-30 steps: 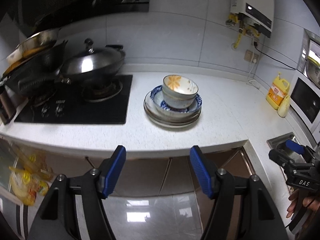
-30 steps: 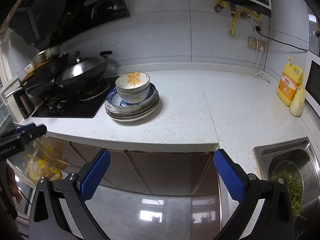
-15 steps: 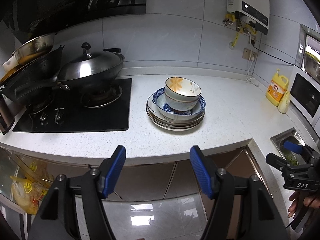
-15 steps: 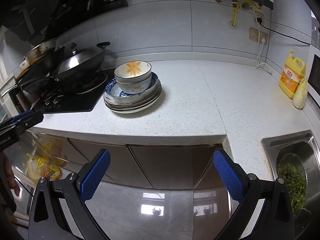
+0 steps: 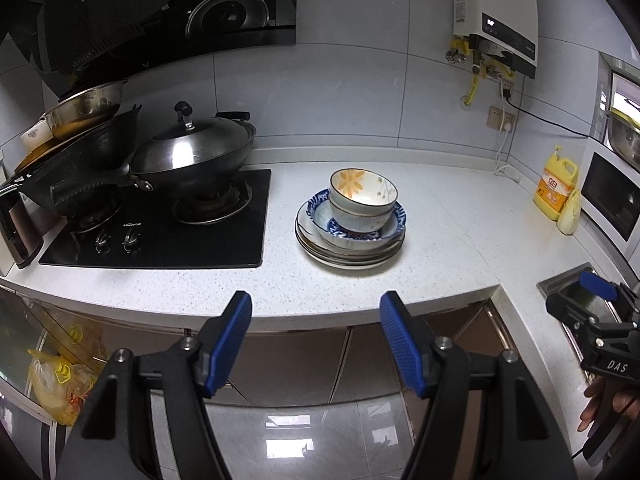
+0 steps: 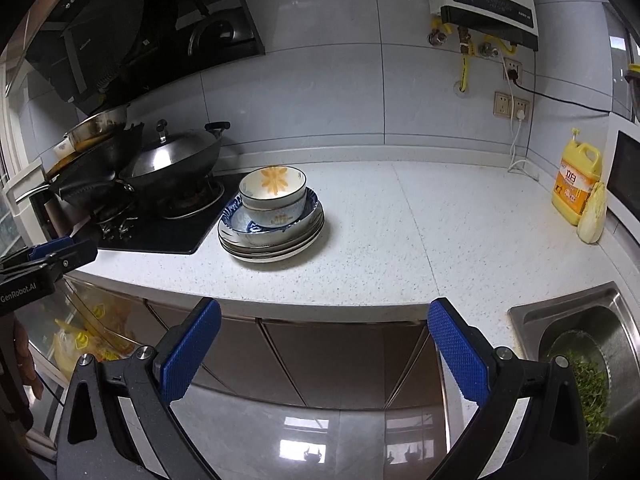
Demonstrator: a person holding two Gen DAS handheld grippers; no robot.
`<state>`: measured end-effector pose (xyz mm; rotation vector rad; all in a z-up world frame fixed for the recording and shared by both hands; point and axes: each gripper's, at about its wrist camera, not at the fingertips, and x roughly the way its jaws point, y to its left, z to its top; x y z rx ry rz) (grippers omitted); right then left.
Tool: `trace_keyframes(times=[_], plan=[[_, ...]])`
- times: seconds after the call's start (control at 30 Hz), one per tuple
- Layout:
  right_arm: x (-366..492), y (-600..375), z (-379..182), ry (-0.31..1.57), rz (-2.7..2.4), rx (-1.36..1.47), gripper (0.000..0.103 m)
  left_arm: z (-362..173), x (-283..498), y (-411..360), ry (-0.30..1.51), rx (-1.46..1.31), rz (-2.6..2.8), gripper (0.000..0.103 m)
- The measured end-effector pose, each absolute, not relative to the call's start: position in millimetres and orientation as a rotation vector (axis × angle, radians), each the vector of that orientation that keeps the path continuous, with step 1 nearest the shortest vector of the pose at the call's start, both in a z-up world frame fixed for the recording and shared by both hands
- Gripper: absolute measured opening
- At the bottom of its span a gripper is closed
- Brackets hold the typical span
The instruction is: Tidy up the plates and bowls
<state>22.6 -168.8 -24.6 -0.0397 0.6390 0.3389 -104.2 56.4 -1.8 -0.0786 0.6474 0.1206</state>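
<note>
Fisheye distortion is bending both views' edges into black vignettes; overhead light is glaring off the glossy floor point(image 5: 288, 436), focus sharp.

Each gripper had a matte black frame with two angled arms, each arm ending in a blue pad with a diamond-knurled face. On the left gripper point(image 5: 316, 336), silver screw heads marked the arm joints. The right gripper point(image 6: 324, 354) had the same build and carried white "DAS" lettering; the left body read "GenRobot.AI". Bare fingers point(image 5: 594, 408) showed skin beneath the right gripper's handle.
</note>
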Motion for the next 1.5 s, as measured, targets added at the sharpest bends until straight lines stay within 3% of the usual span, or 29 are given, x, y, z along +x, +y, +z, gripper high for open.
trace_keyframes(times=[1.5], plan=[[8.2, -188.8, -14.4, 0.613, 0.350, -0.075, 0.102, -2.4, -122.5, 53.7, 0.639, -0.152, 0.192, 0.065]])
